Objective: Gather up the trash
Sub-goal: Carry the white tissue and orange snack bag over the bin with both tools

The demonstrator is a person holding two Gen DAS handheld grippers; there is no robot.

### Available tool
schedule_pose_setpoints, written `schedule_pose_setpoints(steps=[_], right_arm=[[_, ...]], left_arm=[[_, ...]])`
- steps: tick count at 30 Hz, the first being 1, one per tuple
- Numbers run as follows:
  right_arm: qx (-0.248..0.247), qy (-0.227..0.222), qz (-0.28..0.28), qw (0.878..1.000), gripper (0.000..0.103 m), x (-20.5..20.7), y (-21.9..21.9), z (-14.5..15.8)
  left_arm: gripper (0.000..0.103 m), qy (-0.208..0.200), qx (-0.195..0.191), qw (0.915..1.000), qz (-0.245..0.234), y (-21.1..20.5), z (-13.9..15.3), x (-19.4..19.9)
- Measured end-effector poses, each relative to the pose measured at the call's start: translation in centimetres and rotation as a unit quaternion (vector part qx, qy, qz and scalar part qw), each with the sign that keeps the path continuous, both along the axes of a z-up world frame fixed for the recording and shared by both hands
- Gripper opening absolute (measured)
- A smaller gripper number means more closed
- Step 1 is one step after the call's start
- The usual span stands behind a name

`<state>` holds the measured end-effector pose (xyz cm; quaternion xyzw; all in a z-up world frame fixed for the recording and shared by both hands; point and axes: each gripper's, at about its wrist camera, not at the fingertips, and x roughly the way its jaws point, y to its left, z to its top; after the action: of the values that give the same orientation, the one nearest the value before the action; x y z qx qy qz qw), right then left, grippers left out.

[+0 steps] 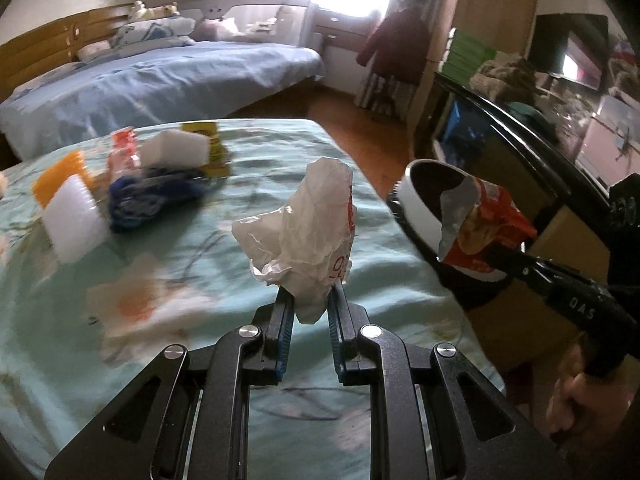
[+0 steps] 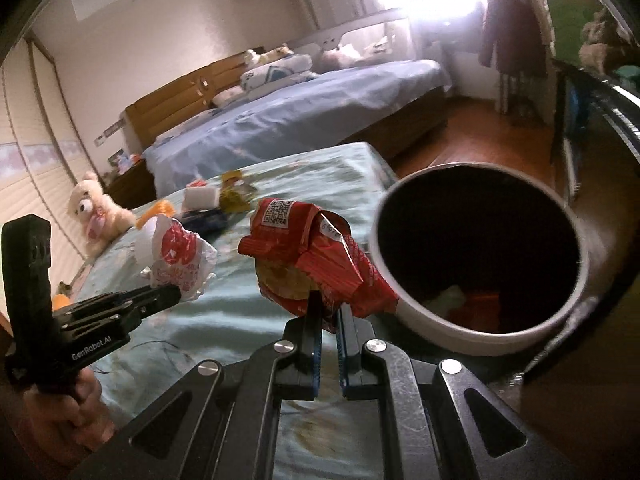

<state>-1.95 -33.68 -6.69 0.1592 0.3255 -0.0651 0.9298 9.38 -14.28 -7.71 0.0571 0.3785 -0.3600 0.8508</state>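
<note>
My left gripper [image 1: 310, 294] is shut on a crumpled white wrapper with red print [image 1: 304, 232], held above the teal bedspread [image 1: 240, 360]. From the right wrist the same wrapper [image 2: 180, 256] shows at the left gripper's [image 2: 172, 294] tip. My right gripper [image 2: 330, 312] is shut on a crushed red snack bag [image 2: 316, 264], just left of the white trash bin [image 2: 480, 332], whose dark inside holds some scraps. In the left wrist view the red bag [image 1: 488, 232] hangs in front of the bin [image 1: 416, 204] at the bed's right edge, with the right gripper [image 1: 508, 258] clamped on it.
More litter lies at the far side of the bedspread: white and orange sponges [image 1: 72, 212], a blue packet [image 1: 148, 200], a yellow packet [image 1: 208, 148]. A teddy bear [image 2: 96, 212] sits at the left edge. A second bed [image 2: 300, 120] and a dark cabinet [image 1: 500, 128] stand beyond.
</note>
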Motion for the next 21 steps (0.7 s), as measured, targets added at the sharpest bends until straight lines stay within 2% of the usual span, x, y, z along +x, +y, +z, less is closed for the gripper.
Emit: schedule_pose_setpoints(steps=[21], right_arm=[[-0.008,-0.003,-0.103,0.995,0.006,-3.9,-7.8,0.1]], left_arm=[[0.015,-0.009,0.013,0.9964,-0.084,-9.2,1.3,-1.9]])
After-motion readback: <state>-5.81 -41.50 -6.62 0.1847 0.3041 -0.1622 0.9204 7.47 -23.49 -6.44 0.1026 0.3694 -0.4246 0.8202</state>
